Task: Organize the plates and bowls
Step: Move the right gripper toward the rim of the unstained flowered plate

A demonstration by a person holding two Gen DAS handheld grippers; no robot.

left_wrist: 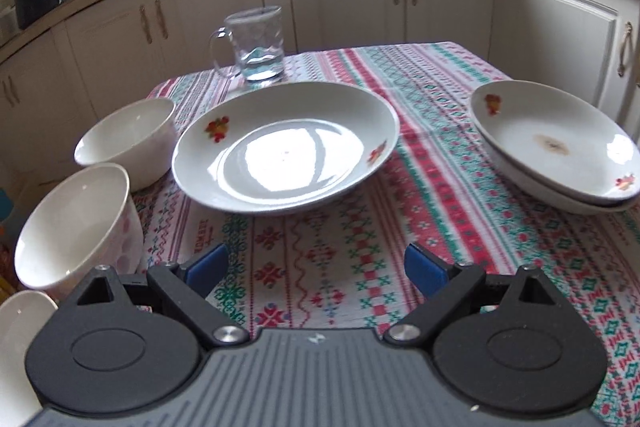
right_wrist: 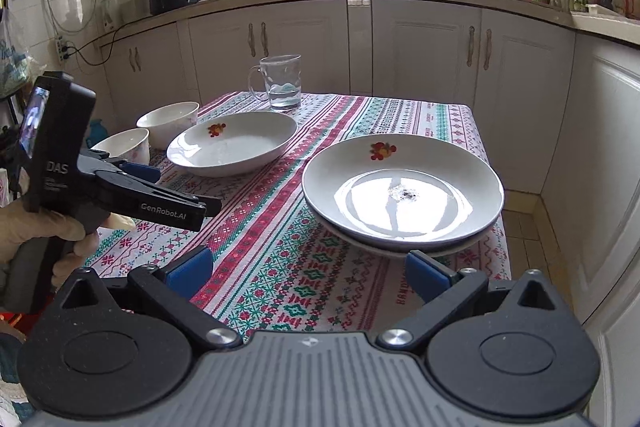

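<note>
your left gripper (left_wrist: 316, 267) and right gripper (right_wrist: 308, 269) both spread apart holding nothing, lone plate (left_wrist: 286, 147) mid-table, two bowls (left_wrist: 128, 141) left of it, stacked plates (right_wrist: 402, 193) right of it, glass mug (left_wrist: 258, 43) behind it

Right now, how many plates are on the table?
3: one plate alone mid-table beside the bowls, and two stacked near the right edge, top plate on a bottom plate whose rim just shows.

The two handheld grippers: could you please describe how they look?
Each, left gripper and right gripper, has a black body with round pivot caps, a ribbed grey centre and blue finger pads. The left's side reads "GenRobot.AI" and "DAS"; a pale-gloved hand grips it.
</note>
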